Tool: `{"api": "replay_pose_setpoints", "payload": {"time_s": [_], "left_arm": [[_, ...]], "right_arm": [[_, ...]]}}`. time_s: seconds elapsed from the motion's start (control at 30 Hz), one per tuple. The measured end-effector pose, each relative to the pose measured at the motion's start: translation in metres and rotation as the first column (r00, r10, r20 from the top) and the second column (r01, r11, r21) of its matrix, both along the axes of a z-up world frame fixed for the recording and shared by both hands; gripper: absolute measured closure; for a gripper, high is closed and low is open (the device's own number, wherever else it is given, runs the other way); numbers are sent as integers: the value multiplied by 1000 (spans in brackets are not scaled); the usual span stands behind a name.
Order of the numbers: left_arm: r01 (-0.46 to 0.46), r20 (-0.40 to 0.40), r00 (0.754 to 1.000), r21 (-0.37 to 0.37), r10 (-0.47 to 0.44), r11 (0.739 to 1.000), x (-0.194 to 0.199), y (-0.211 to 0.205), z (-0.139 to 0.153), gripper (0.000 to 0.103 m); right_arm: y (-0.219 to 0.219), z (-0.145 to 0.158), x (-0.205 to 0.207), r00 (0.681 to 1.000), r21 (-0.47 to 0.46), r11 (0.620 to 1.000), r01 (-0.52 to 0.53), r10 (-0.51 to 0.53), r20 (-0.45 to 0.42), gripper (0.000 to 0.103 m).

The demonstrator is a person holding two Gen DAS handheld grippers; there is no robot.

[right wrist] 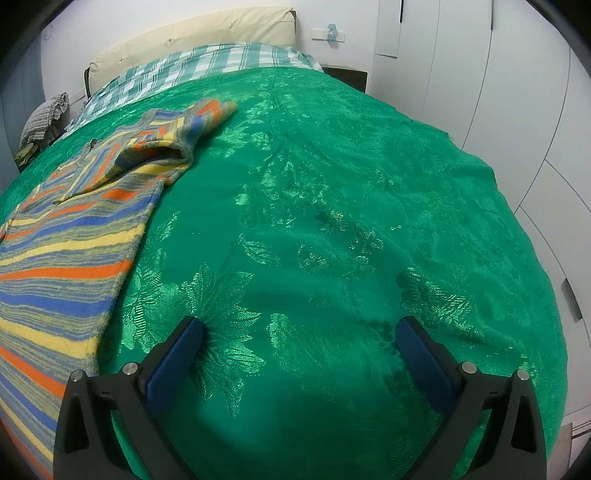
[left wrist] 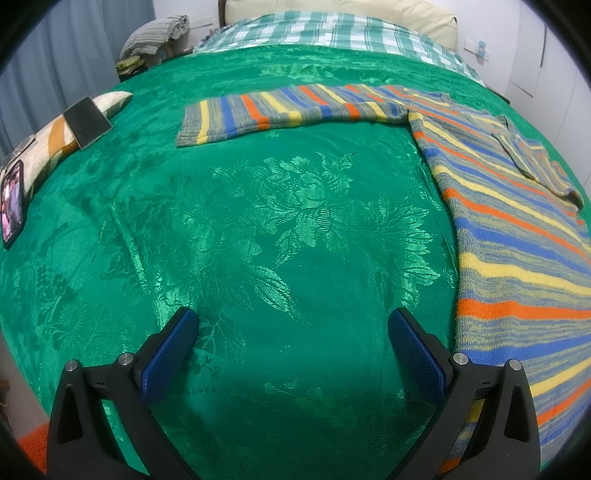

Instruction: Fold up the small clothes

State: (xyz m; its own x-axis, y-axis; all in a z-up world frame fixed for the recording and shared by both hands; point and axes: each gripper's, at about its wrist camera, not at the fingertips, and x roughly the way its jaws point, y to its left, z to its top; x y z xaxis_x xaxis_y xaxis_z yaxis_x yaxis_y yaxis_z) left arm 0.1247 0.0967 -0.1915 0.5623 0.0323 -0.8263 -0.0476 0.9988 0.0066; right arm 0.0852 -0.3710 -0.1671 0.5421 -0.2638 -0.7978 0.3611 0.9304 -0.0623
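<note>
Two black grippers with blue pads, the left gripper (left wrist: 293, 325) and right gripper (right wrist: 301, 332), hang with jaws spread wide and empty over a glossy green floral-patterned bedspread (left wrist: 280, 206). Between them lies a striped knitted sweater in blue, yellow, orange and grey (left wrist: 517, 236), one sleeve stretched flat, the other folded across its body. Beyond, a green-and-white checked sheet (left wrist: 332, 29) meets a cream padded headboard (right wrist: 207, 33).

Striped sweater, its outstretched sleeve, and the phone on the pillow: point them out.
Striped sweater (left wrist: 517, 236), left wrist view, on the body panel.
Outstretched sleeve (left wrist: 266, 110), left wrist view, mid-sleeve.
Phone (left wrist: 88, 122), left wrist view, centre of its dark back.
</note>
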Motion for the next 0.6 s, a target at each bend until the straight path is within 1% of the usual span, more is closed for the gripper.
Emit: {"api": "replay_pose_setpoints", "payload": {"time_s": [0.3,0.4,0.47,0.53,0.6], "left_arm": [[3,-4,1000,3,-3,1000,1,0,0,0],[-1,-22,1000,-7,0,1000,0,2,4,1],[-1,-31,1000,-39,0,999,-1,5,11,1],[5,2,1000,-103,-5,995,3,17,27,1],[-36,32,999,-153,41,988,24,42,44,1]], "right_arm": [[0,-1,2,1000,-3,1000,-1,1,-1,0],[0,-1,2,1000,-4,1000,-1,1,-1,0],[0,-1,2,1000,-4,1000,-1,1,-1,0],[0,-1,2,1000,-6,1000,-1,1,-1,0],[0,-1,2,1000,-5,1000,-1,1,-1,0]]}}
